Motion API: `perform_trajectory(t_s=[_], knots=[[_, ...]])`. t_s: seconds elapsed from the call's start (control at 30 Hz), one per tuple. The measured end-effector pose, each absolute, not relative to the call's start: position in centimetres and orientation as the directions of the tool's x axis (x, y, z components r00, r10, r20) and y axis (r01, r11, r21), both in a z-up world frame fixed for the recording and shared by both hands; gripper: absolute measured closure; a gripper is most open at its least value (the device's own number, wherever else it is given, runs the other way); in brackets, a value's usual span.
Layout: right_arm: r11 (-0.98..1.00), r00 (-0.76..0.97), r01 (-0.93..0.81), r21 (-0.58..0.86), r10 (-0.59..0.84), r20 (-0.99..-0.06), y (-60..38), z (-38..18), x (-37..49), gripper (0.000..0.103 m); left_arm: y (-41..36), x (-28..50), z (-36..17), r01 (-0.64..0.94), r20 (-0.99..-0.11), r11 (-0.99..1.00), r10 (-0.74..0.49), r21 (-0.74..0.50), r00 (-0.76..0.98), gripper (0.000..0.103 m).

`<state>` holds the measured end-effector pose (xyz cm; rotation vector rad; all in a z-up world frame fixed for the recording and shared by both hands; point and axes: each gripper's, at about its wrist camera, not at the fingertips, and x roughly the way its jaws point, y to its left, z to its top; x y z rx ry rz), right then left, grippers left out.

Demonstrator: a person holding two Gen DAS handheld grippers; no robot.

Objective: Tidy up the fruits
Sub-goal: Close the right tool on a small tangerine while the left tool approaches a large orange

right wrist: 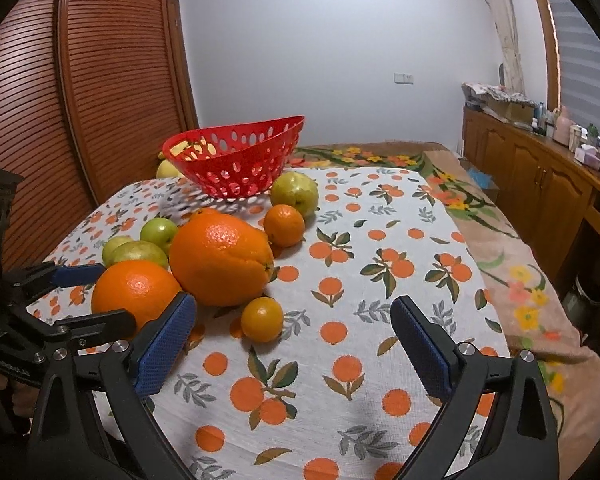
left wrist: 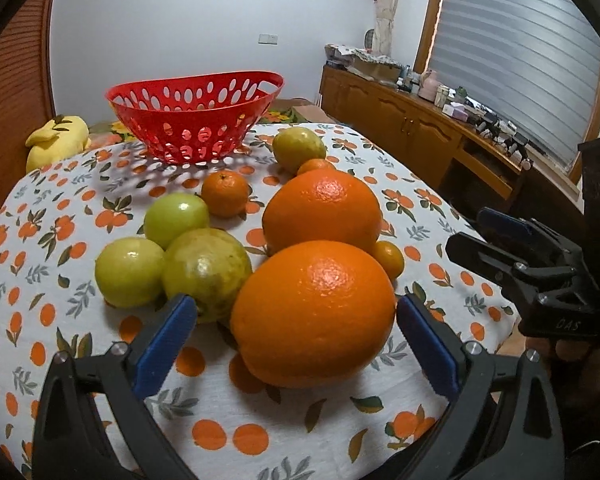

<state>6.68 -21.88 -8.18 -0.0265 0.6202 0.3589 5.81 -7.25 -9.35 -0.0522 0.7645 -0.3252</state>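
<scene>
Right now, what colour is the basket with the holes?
Red. The basket shows best in the left wrist view.

— What sort of place is this?

— A room in a home. A table wears an orange-print tablecloth (right wrist: 380, 240), and a floral blanket (right wrist: 500, 260) lies just beside it.

— Anything else?

— A louvred wooden wardrobe door (right wrist: 112, 80), a long wooden sideboard (left wrist: 412, 120) cluttered with bottles and boxes under a window blind (left wrist: 520, 60), a wall socket (right wrist: 403, 77), and a yellow plush toy (left wrist: 56, 140).
</scene>
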Motion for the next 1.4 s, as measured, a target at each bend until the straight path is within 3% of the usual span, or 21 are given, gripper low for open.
perform_trajectory(t_s=[0.27,0.33,0.37,0.6,0.83,0.87,1.0,1.13,1.17,1.2,1.4], knots=[[0.937,0.74,-0.338,0.088,0.322,-0.591,-21.9,-8.8,6.9,0.004,-7.3,5.7,-9.6,0.284,-0.669,0.948,-0.304,-0.143,0.679,0.004],[0.937,0.738,-0.339,0.089,0.323,-0.593,-21.9,-8.9,6.8,0.004,-7.3,5.4,-9.4,0.301,-0.657,0.942,-0.323,-0.151,0.681,0.011],[0.937,0.737,-0.338,0.088,0.322,-0.594,-22.0,-8.9,6.8,0.004,-7.3,5.3,-9.4,0.311,-0.655,0.937,-0.337,-0.16,0.676,0.02],[0.93,0.719,-0.354,0.098,0.338,-0.607,-21.7,-9.3,7.3,0.005,-7.0,4.8,-9.2,0.315,-0.652,0.93,-0.359,-0.19,0.668,0.021],[0.897,0.649,-0.422,0.13,0.399,-0.648,-20.8,-10.4,8.8,0.035,-6.9,4.9,-9.2,0.312,-0.652,0.93,-0.361,-0.196,0.667,0.019],[0.889,0.631,-0.435,0.14,0.413,-0.657,-20.6,-10.7,9.0,0.044,-6.8,5.0,-9.3,0.312,-0.65,0.929,-0.363,-0.198,0.667,0.019],[0.874,0.591,-0.464,0.145,0.428,-0.684,-19.8,-11.6,9.6,0.058,-6.8,5.0,-9.3,0.311,-0.65,0.93,-0.362,-0.197,0.668,0.018],[0.875,0.57,-0.461,0.149,0.42,-0.706,-19.4,-12.2,10.4,0.059,-6.8,5.0,-9.3,0.311,-0.651,0.929,-0.362,-0.198,0.667,0.018],[0.874,0.566,-0.461,0.15,0.421,-0.709,-19.4,-12.3,10.5,0.062,-6.8,5.0,-9.3,0.31,-0.652,0.93,-0.361,-0.198,0.666,0.018],[0.874,0.563,-0.463,0.148,0.419,-0.713,-19.3,-12.4,10.7,0.072,-6.9,5.1,-9.3,0.309,-0.654,0.931,-0.357,-0.194,0.667,0.017],[0.874,0.576,-0.464,0.145,0.422,-0.7,-20.4,-12.2,9.9,0.073,-8.3,5.4,-9.7,0.308,-0.678,0.945,-0.297,-0.109,0.672,0.01]])
